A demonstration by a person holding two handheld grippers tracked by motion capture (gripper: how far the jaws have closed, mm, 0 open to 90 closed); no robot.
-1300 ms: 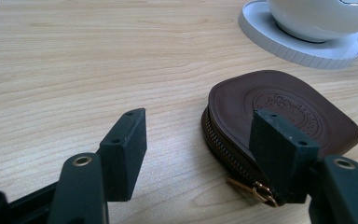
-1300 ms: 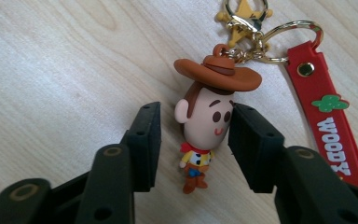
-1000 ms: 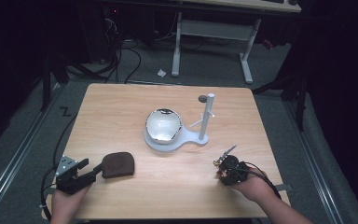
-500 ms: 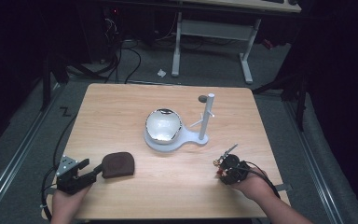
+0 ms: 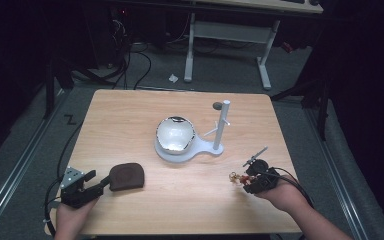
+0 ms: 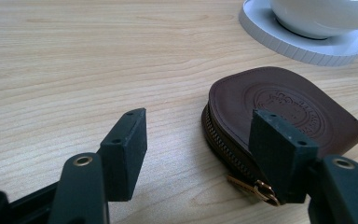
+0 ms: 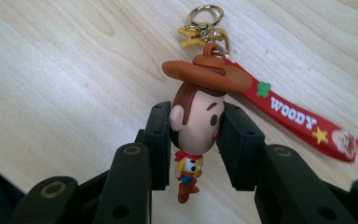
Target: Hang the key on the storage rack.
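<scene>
A brown leather zip pouch [image 5: 126, 176] [image 6: 279, 107] lies flat near the table's front left. My left gripper [image 5: 99, 181] [image 6: 209, 149] stands open just in front of it, one jaw overlapping the pouch's near edge by the brass zip pull [image 6: 256, 186]. At the front right my right gripper [image 5: 239, 181] [image 7: 196, 140] is shut on the head of a cowboy figure keychain [image 7: 196, 126] [image 5: 236, 177]. The figure's red strap [image 7: 298, 119] and gold clasp [image 7: 204, 21] rest on the wood beyond the jaws.
A white stand [image 5: 202, 149] in the table's middle carries a shiny white bowl [image 5: 175, 134] and an upright post [image 5: 222, 122] with side pegs. A small dark round object [image 5: 217, 105] lies behind it. Cables and a desk frame [image 5: 227, 37] stand on the floor beyond.
</scene>
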